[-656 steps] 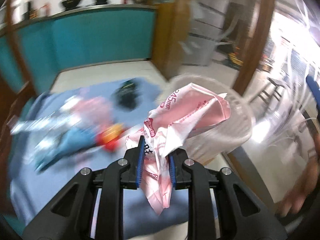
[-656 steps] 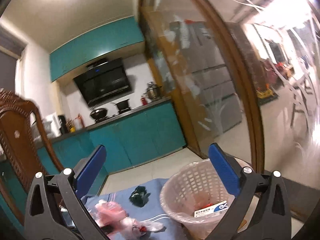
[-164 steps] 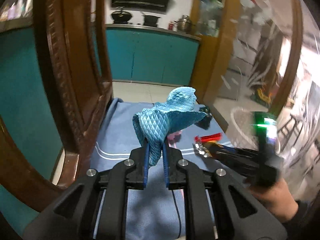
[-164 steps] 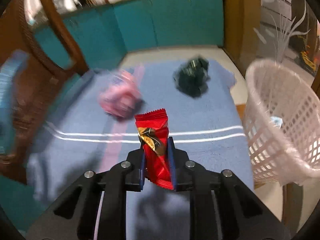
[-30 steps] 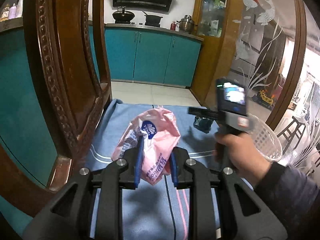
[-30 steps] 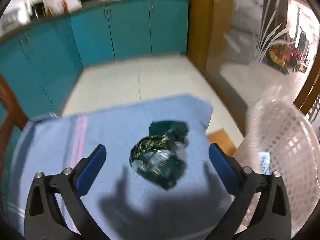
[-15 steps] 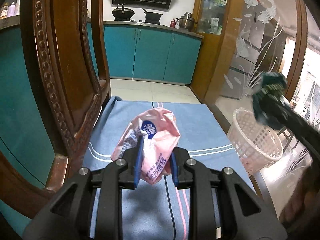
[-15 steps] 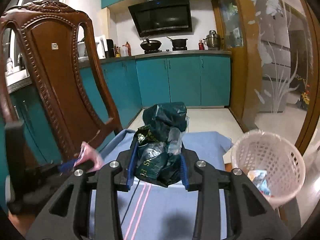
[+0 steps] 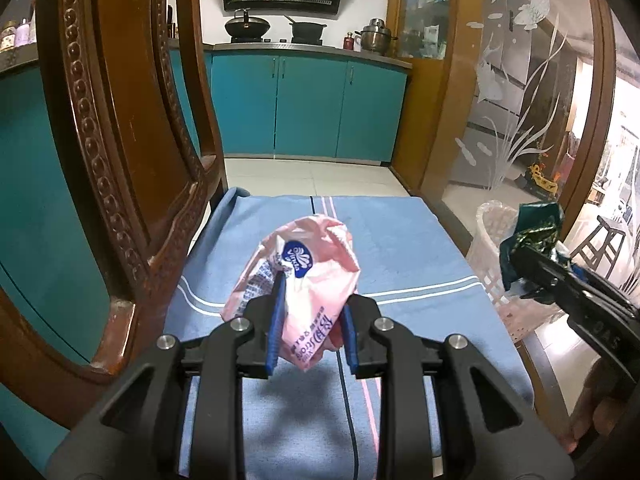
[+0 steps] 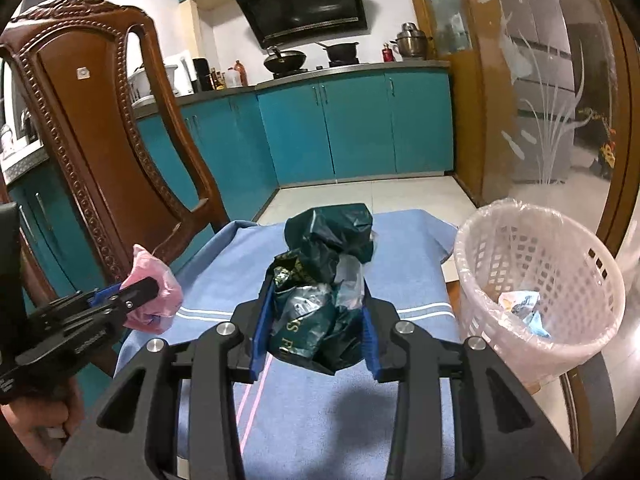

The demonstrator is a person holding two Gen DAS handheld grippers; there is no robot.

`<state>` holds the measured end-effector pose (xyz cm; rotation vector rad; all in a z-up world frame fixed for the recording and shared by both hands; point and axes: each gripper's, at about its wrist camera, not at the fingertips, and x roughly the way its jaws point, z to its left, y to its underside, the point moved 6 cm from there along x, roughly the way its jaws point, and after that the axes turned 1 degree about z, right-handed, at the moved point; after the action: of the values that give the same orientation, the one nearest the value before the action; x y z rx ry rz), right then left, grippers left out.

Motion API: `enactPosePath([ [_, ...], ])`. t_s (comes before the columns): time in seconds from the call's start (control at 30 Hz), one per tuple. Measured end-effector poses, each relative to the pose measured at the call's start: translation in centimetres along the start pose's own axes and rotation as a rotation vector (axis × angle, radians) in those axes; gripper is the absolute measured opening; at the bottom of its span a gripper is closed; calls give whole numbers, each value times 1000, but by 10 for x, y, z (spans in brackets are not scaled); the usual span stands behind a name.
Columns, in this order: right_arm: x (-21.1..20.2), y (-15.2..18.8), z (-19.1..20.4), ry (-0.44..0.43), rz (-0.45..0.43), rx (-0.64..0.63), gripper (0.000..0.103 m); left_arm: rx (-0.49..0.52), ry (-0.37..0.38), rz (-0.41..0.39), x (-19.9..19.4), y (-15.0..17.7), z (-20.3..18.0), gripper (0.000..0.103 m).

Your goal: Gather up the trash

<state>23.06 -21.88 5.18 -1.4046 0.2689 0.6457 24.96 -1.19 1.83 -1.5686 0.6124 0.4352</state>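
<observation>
While both pieces of trash hang clear of the blue cloth (image 9: pixel 400 248) on the tabletop, the risks run from left to right. Far left, the carved wooden chair (image 10: pixel 100 128) stands just beside the left hand-held gripper (image 9: pixel 312 320), which is clamped on a crumpled pink tissue wrapper (image 9: pixel 304 268). A wide swing could clip the chair back, and the soft, slippery film could slide out of the blue pads, since only its lower part is pinched.

At centre, the right hand-held gripper (image 10: pixel 316 320) has just been closing and now squeezes a dark green foil bag (image 10: pixel 324 280), its top flopping loose above the pads. A bulky, springy bundle like that may shift on the way across, I'd say.

Off to the right, the white mesh wastebasket (image 10: pixel 560 264) sits at the tabletop's right edge, lined with thin plastic, some trash already inside. It looks light and close to the edge. A knock on the rim could tip it, and an early release could drop the bag short, onto the cloth or the floor.
</observation>
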Motion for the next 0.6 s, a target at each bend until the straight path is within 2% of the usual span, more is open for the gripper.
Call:
enactPosePath([
  [0.6,15,3,3,-3,42,-5,39,-2,-2,1,-1,0,5,26],
])
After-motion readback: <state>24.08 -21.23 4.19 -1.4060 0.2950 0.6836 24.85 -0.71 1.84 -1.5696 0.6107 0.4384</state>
